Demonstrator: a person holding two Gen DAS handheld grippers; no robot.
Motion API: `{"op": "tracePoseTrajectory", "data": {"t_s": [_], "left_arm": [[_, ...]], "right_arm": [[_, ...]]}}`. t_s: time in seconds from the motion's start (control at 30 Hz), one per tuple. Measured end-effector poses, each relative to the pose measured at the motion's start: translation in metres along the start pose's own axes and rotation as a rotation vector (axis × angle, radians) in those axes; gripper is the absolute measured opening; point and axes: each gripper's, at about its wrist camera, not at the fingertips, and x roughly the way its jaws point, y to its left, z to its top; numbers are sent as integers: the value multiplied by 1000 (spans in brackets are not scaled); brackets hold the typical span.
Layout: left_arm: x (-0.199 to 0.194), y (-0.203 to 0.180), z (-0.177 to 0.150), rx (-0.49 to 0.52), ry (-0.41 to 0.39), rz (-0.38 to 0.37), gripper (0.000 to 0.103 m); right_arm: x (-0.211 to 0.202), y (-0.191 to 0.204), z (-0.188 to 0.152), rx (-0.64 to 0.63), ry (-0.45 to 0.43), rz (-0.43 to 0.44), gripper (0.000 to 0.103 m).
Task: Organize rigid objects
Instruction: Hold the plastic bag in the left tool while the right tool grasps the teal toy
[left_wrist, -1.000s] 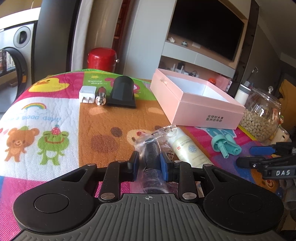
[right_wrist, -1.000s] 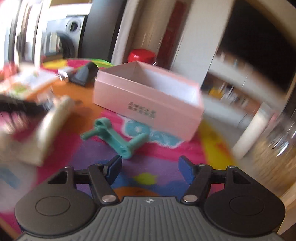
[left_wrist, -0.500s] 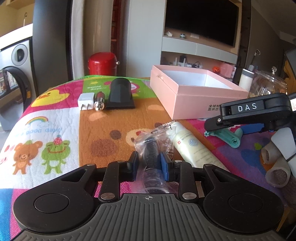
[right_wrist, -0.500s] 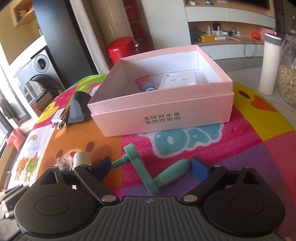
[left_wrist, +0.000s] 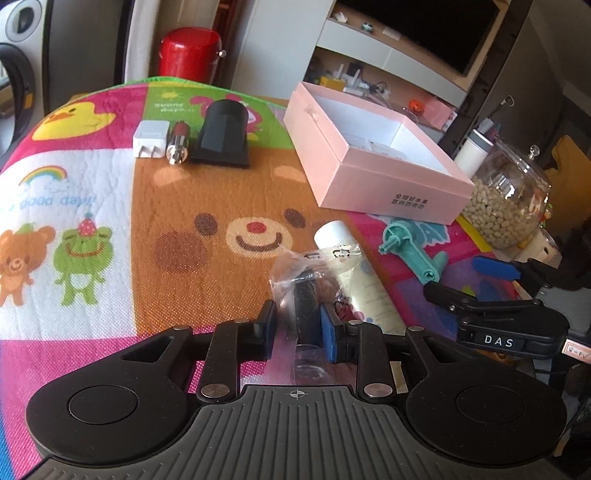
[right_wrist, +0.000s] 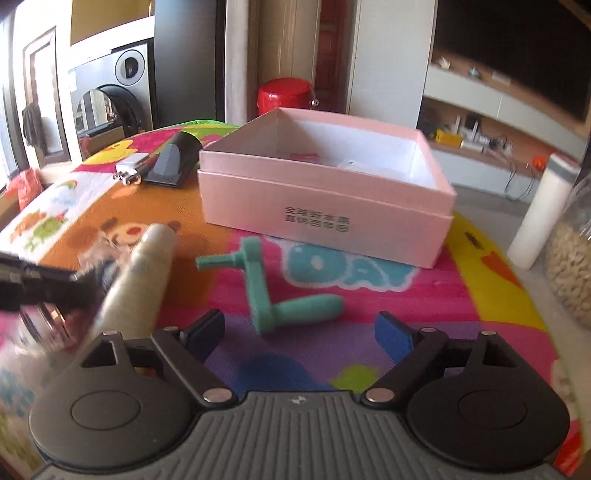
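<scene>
1. Crank (right_wrist: 284, 295), the teal one, is lying flat on the mat (right_wrist: 461, 317) just ahead of the right gripper (right_wrist: 299, 332), its handle sitting between the two fingertips but not touching either.
2. Right jaws are standing wide and closing slightly; nothing is pinched yet.
3. Left gripper (left_wrist: 297, 328) is clamping a clear bag (left_wrist: 295, 269) with a dark part inside, just left of the cream tube (left_wrist: 354, 266).
4. Box (right_wrist: 325, 206), pink and open, is sitting straight ahead of the right gripper, beyond the crank; a few items are already lying inside.
5. Judgement: the step in hand is grabbing the crank for the box.
6. To do it well: aiming for the fat handle, not the thin shaft, and centring it between the pads before closing.
7. Crank is L-shaped, so an off-centre grip is likely swinging it; gripping near the bend is probably steadier.
8. Keeping the left gripper and bag clear to the left, since the tube is lying close beside the right fingers.
</scene>
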Motion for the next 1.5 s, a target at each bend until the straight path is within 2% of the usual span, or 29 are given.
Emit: {"op": "tracePoseTrajectory", "data": {"t_s": [0.13,0.17,0.27,0.4,0.5,0.63,0.77,0.87,0.97,1.07,1.17,1.2,1.23,1.33,1.5], "left_arm": [[2,-2,2,27,19,5,29],[2,-3,3,37,23,10,29],[3,-9,3,54,30,34,30],[2,-16,-2,103,12,63,30],[1,-16,-5,125,0,57,30],[-1,-12,-6,113,-9,39,30],[-1,-14,-8,109,-22,50,30],[-1,-17,-9,103,-31,64,30],[-1,-17,-9,88,-37,66,30],[-2,-15,-10,61,-46,64,29],[-3,-17,-12,52,-63,81,28],[-3,-19,-14,63,-71,89,28],[-3,-21,-15,79,-79,98,27],[-5,-29,-20,131,-95,111,25],[-17,-42,-23,210,-116,53,25]], "right_arm": [[-10,-8,-7,-42,-31,-108,88],[-13,-14,-5,-10,-31,-108,88],[-25,-17,9,65,-90,-16,88],[-20,10,32,13,-174,-2,88],[1,34,39,-58,-161,-12,85],[5,46,20,-184,-139,-73,80],[-17,34,-7,-242,-160,-173,80],[-32,19,-11,-195,-160,-140,80],[-31,-1,2,-33,-121,-20,81],[-8,-21,20,177,-42,47,81],[24,-30,28,304,45,20,81],[31,-30,28,314,61,12,80],[30,-28,28,295,47,-3,71],[22,-22,27,225,49,46,70],[-18,-22,16,123,-22,62,70]]}}
